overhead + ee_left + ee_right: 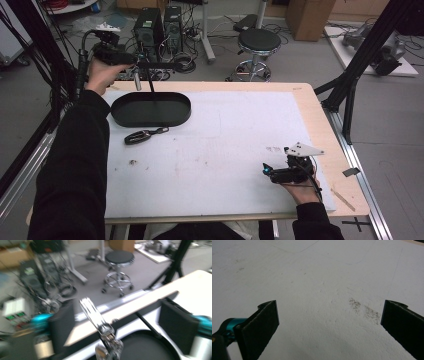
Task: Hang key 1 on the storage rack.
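With the left gripper (137,67) held above the far left rim of the black oval tray (150,109), its jaws spread wide and the shiny metal clip (100,325) loose between them, the drop looks best finished by keeping the hand still so the clip falls inside the tray and not on the table (225,150). The left forearm reaches far up the left side, wrist bent over the tray, with a black key fob (142,135) lying just near of it. The right gripper (270,172) rests low at the near right, jaws spread and empty.

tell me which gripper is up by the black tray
The left gripper, held up in the air at the far rim of the black oval tray. The right gripper is low at the near side of the white table.
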`<state>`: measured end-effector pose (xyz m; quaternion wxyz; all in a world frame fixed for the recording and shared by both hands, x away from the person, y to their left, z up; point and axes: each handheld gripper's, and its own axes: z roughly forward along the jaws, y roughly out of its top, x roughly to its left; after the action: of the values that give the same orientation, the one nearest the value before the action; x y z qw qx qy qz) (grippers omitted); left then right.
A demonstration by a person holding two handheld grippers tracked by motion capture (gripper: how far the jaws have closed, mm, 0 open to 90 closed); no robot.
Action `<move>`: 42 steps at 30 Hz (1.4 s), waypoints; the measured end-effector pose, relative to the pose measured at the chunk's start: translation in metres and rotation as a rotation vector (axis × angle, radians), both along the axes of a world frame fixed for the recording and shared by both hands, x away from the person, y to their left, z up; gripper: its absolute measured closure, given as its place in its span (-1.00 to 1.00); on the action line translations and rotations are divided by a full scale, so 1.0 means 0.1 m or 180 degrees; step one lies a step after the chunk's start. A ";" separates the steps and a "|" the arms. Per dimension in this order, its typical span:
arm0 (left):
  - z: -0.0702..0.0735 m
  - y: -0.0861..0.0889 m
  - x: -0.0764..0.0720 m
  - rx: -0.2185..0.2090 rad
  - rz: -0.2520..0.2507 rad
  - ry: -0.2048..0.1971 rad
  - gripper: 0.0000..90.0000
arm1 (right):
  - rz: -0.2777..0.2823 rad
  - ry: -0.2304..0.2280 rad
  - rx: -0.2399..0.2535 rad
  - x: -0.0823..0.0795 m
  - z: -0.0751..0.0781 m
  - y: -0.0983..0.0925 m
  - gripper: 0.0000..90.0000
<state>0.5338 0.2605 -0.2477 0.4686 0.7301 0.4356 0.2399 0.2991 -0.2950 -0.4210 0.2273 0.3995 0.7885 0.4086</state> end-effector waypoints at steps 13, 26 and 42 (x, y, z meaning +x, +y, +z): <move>0.13 0.10 -0.31 -0.0116 -0.0331 -0.0025 -0.96 | 0.0000 0.0001 -0.0034 0.01 -0.01 0.02 -0.98; -0.10 0.28 -0.61 -0.0079 -0.0354 0.0061 -0.96 | 0.0017 0.0016 -0.0018 0.02 -0.01 0.03 -0.98; -0.26 0.28 -0.81 -0.0001 -0.0461 0.0046 -0.96 | 0.0018 0.0018 -0.0032 0.01 -0.01 0.04 -0.98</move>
<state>0.4528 0.2886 -0.2737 0.4818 0.7614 0.3850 0.2000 0.3003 -0.2911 -0.4215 0.2260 0.3972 0.7923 0.4041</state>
